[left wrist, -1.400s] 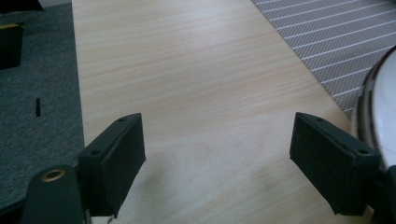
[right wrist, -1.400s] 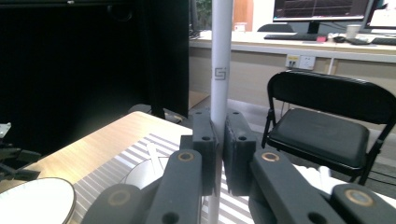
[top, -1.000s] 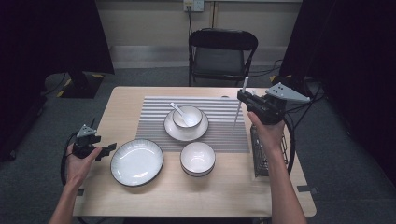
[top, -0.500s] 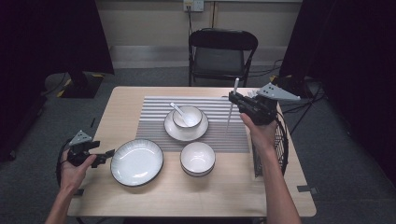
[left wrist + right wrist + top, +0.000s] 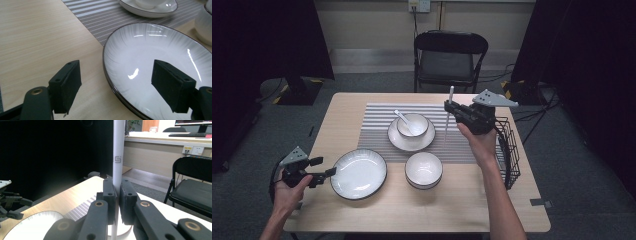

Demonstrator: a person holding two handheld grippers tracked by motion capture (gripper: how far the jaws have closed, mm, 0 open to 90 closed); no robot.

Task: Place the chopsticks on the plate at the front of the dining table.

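My left gripper (image 5: 326,167) hovers low at the left rim of a white dark-edged plate (image 5: 358,173) near the table's front left. Its jaws stand open and have just been closing a little. In the left gripper view the plate (image 5: 155,57) has its rim between the left gripper (image 5: 116,82) jaws, and the pads do not press on it. My right gripper (image 5: 447,107) is shut on a thin white stick (image 5: 448,120), held upright above the striped placemat (image 5: 377,125). In the right gripper view the stick (image 5: 118,145) rises between the closed pads of the right gripper (image 5: 116,200).
A small bowl (image 5: 412,125) with a white spoon (image 5: 402,116) sits on a saucer on the placemat. An empty white bowl (image 5: 424,169) stands in front of it. A black wire basket (image 5: 507,150) sits at the table's right edge. A folding chair (image 5: 449,55) stands behind the table.
My right gripper has carried the stick leftward, from above the basket to over the placemat. My left gripper has drifted toward the near edge, staying beside the plate.
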